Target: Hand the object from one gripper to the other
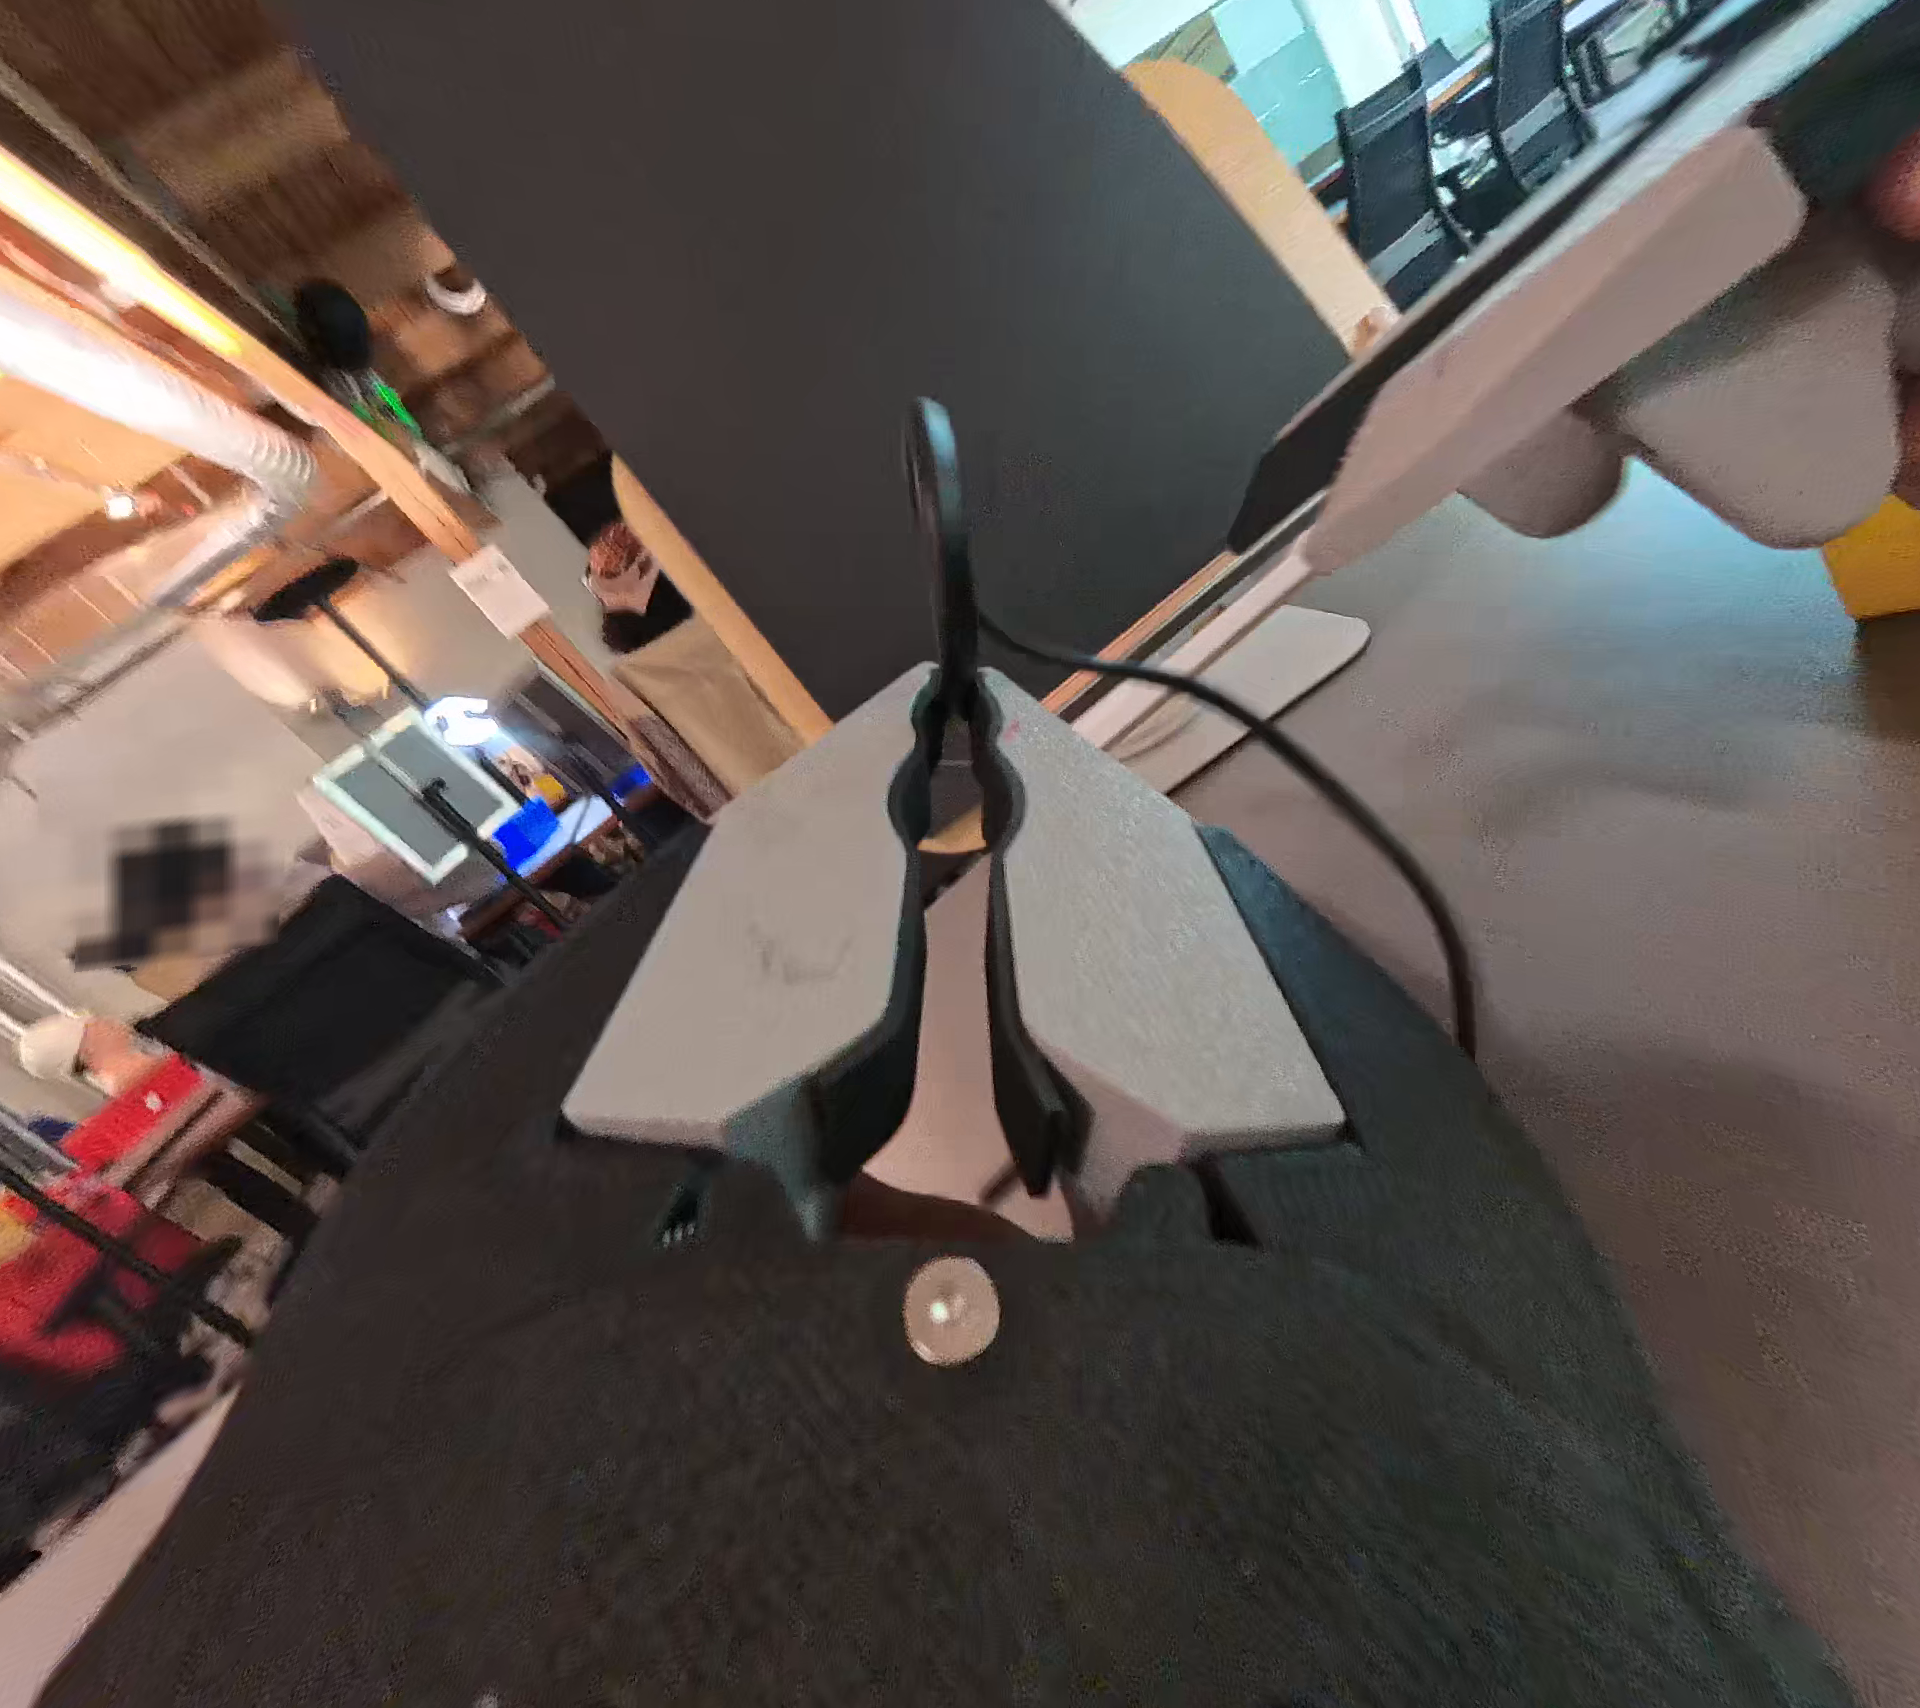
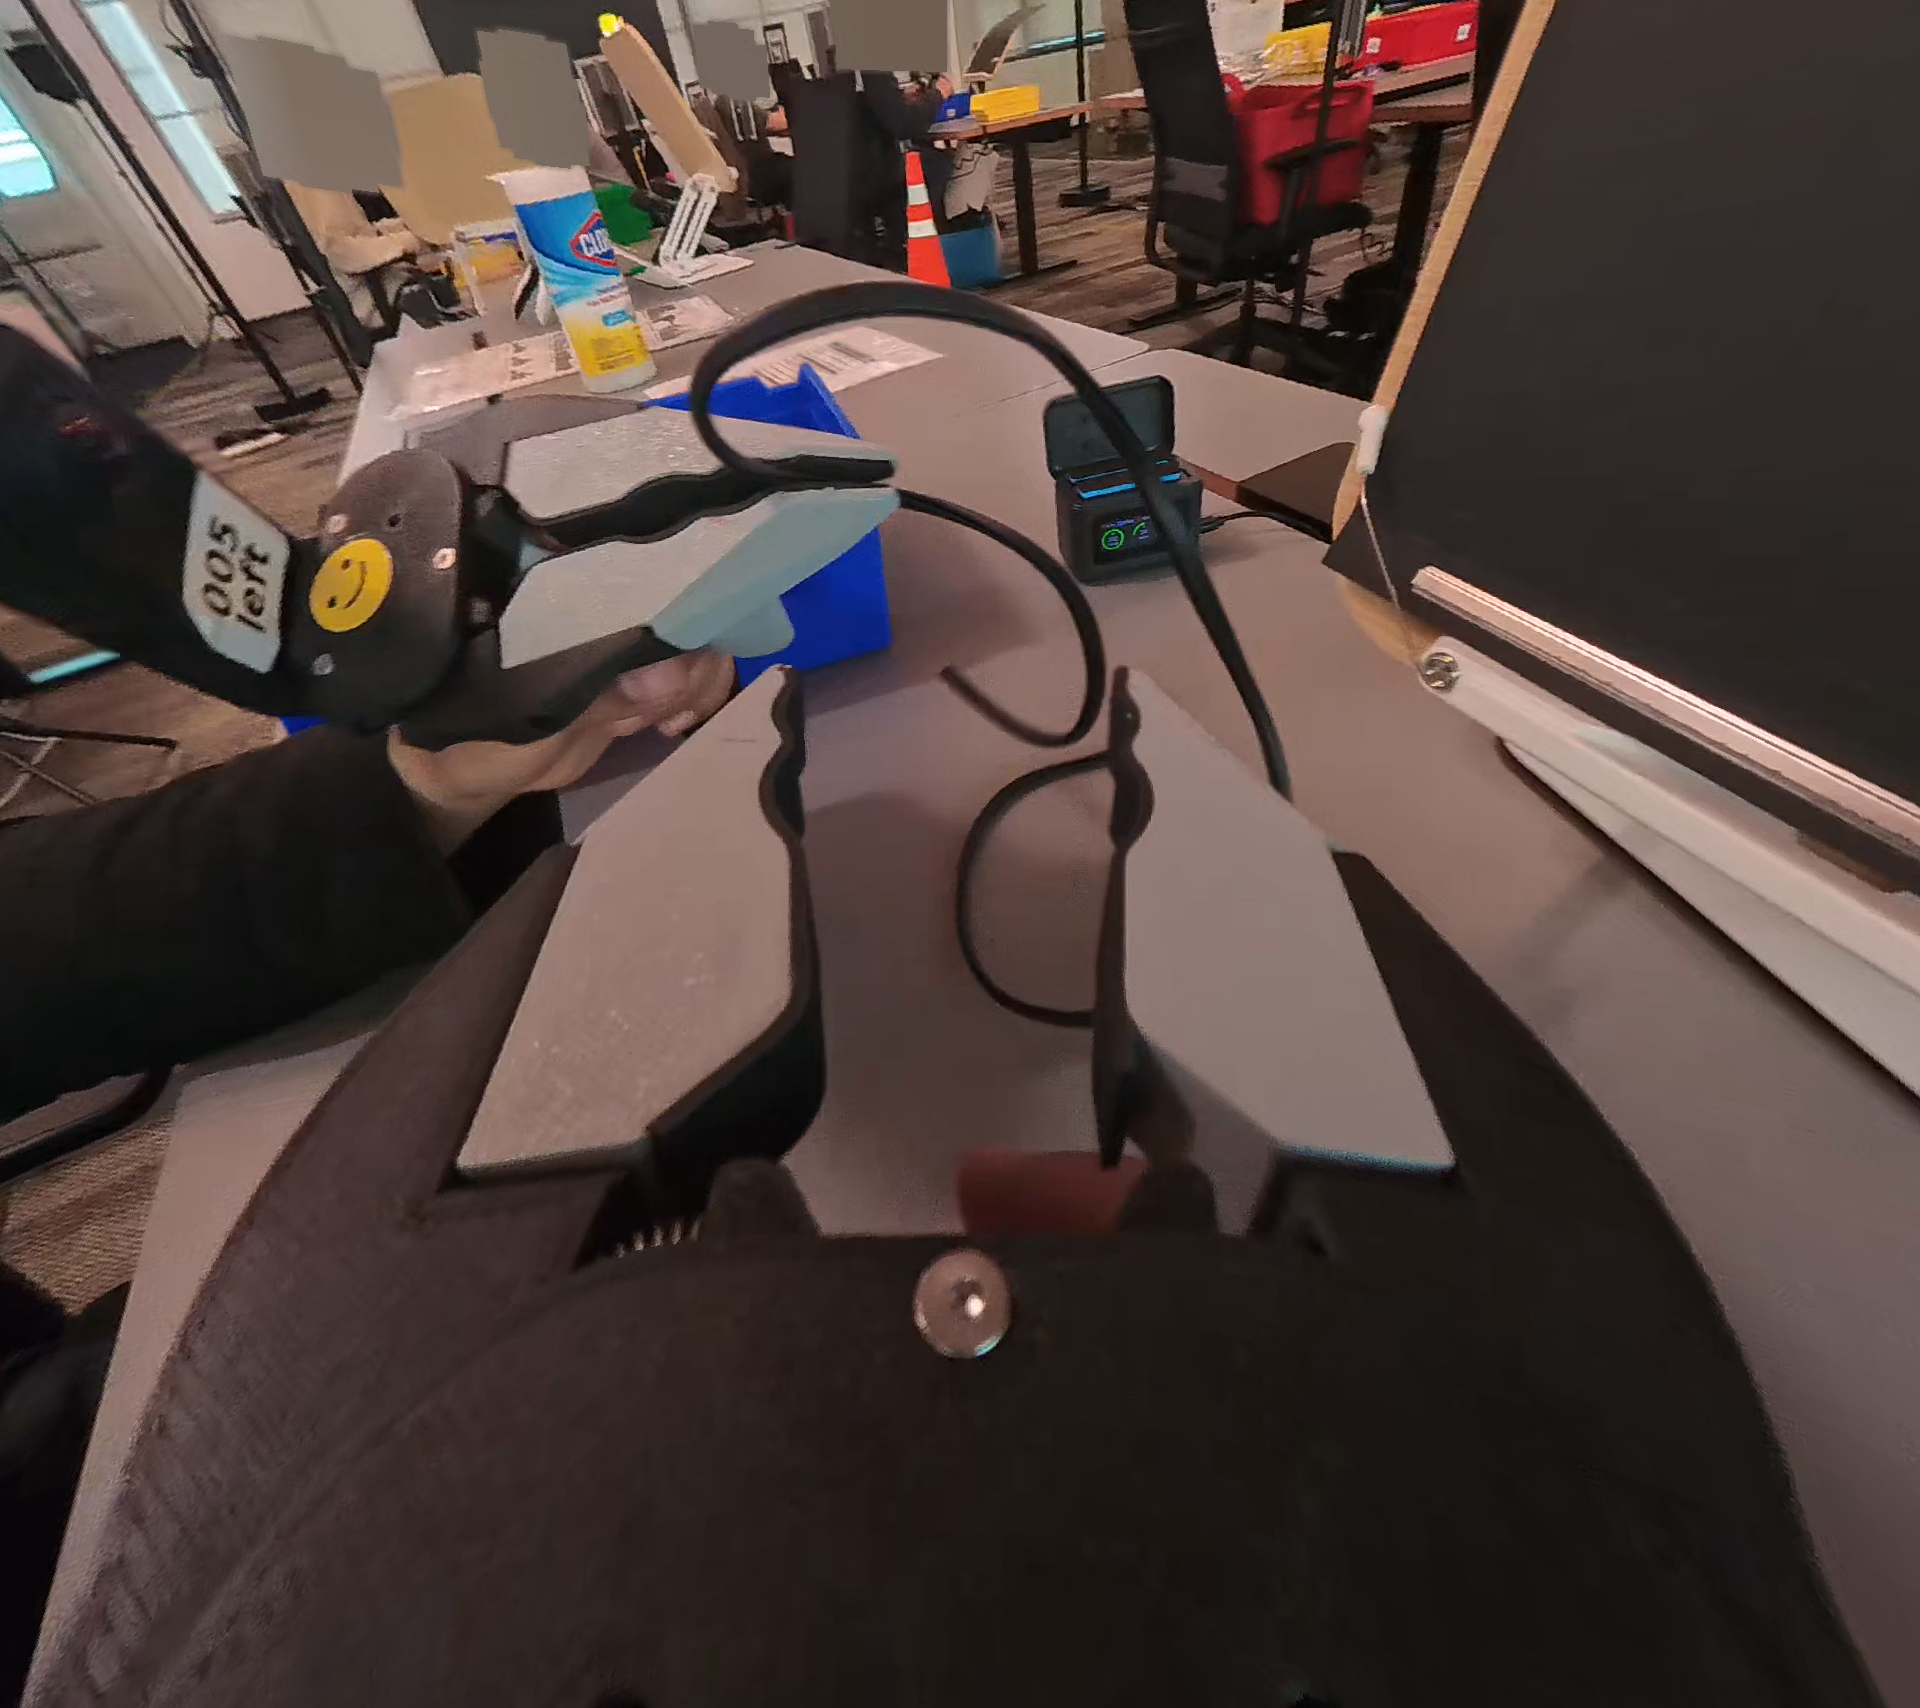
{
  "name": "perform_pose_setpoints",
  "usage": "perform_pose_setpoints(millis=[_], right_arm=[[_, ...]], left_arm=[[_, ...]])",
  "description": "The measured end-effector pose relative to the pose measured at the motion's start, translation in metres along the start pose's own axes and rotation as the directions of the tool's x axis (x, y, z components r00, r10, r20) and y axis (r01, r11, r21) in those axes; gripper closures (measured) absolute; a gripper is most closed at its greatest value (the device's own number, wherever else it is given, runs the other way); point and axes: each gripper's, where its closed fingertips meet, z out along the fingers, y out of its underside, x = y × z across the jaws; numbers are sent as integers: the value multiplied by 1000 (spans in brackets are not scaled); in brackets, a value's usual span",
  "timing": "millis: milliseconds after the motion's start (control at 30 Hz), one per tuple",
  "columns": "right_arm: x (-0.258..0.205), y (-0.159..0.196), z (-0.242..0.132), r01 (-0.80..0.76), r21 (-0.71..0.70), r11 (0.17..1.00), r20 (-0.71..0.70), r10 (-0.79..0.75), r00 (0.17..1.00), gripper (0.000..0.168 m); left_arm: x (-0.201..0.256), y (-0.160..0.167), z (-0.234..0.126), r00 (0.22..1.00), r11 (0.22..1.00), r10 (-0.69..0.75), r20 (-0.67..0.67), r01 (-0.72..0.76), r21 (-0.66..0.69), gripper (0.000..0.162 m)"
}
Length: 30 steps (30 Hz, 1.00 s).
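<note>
My left gripper (image 1: 951, 692) is shut on a black cable (image 1: 940, 505). One end loops up above the fingertips, and a thin length trails down to the right. The right wrist view shows the same: the left gripper (image 2: 868, 482) at the left pinches the cable (image 2: 1049, 578), which arches above it and hangs down toward the table. My right gripper (image 2: 956, 713) is open, its pads not pressing on anything. A loop of the cable lies between its fingers, close to the right finger (image 2: 1195, 879). One finger (image 1: 1507, 370) of the right gripper shows at the upper right of the left wrist view.
A grey table (image 2: 1382, 723) lies below. On it are a blue bin (image 2: 831, 588) behind the left gripper, a black charging case (image 2: 1122, 495), and a dark board on a white stand (image 2: 1683, 308) at the right. A wipes canister (image 2: 582, 276) stands farther back. Across from one pair of fingers to the other is roughly 6 cm.
</note>
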Motion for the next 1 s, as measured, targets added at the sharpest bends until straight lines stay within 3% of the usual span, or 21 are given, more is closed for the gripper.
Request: perform_pose_setpoints(millis=[133,300,433,467,500,700,733,800,900,1000], right_arm=[[9,-1,-2,36,9,999,-50,-35,998,96],[2,13,6,80,-45,996,12,-80,997,78],[24,30,10,246,-163,956,-134,-268,954,130],[20,33,11,269,-171,948,-117,-291,950,155],[14,36,13,279,-180,943,-87,-298,951,166],[21,40,17,246,-216,945,-131,-277,952,168],[24,39,15,221,-206,953,-141,-253,957,168],[34,32,9,167,-175,970,-191,-200,961,168],[51,19,-4,74,-92,993,-269,-96,958,168],[57,8,-13,-14,-7,1000,-274,11,962,168]], left_arm=[[18,-16,-4,996,994,80,-41,-76,77,160],[31,-32,-10,993,988,79,-86,-66,143,161],[29,-42,-15,993,985,21,-115,-1,172,160],[29,-43,-15,992,985,7,-123,14,171,160],[29,-43,-15,991,984,-11,-131,33,173,160],[18,-23,-8,974,980,-176,-144,187,66,158],[18,-15,-5,963,974,-220,-155,225,15,153],[20,6,0,937,951,-305,-172,290,-108,123],[39,30,1,873,895,-419,-250,350,-276,101],[75,39,-5,787,858,-483,-384,338,-386,106]])
